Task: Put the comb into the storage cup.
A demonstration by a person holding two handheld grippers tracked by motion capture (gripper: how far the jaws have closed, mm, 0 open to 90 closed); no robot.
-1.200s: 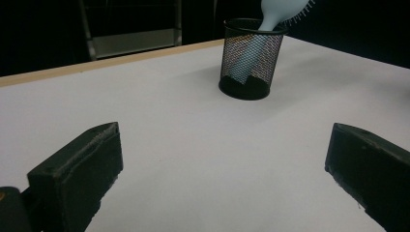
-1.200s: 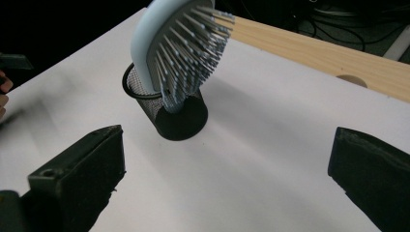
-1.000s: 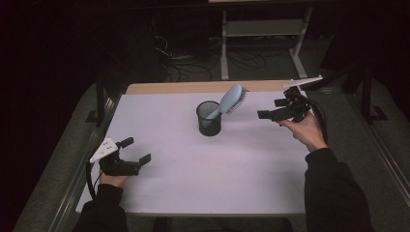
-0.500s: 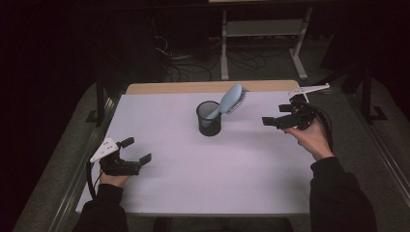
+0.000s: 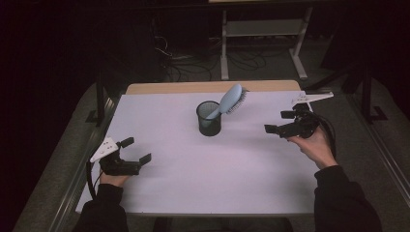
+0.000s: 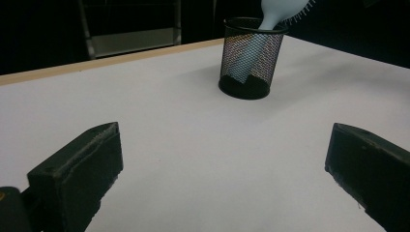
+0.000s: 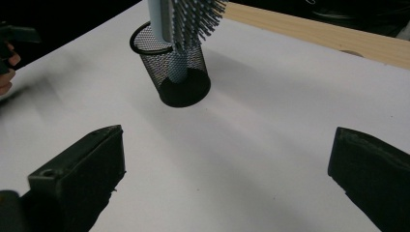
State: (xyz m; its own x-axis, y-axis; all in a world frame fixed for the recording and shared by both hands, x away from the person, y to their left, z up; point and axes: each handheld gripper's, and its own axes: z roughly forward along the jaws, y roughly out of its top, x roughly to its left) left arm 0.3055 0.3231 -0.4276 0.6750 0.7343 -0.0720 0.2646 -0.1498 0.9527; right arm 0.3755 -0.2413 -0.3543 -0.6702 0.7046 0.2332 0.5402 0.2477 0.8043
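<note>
One mesh cup point(image 5: 209, 119) centre frame, one light-blue hairbrush point(image 5: 231, 99) handle-down inside. Two grippers: left gripper point(image 5: 138, 150) lower left, right gripper point(image 5: 278, 122) right, both jaws apart, empty.

Hairbrush point(image 5: 231, 100) handle-down in mesh cup point(image 5: 209, 119), mid-table point(image 5: 193, 169), toward far edge

No readable text, label, brand, number or sign appears anywhere.

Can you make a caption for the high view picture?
Light blue plastic hairbrush leans in black mesh cup; both open grippers wait apart.
</note>
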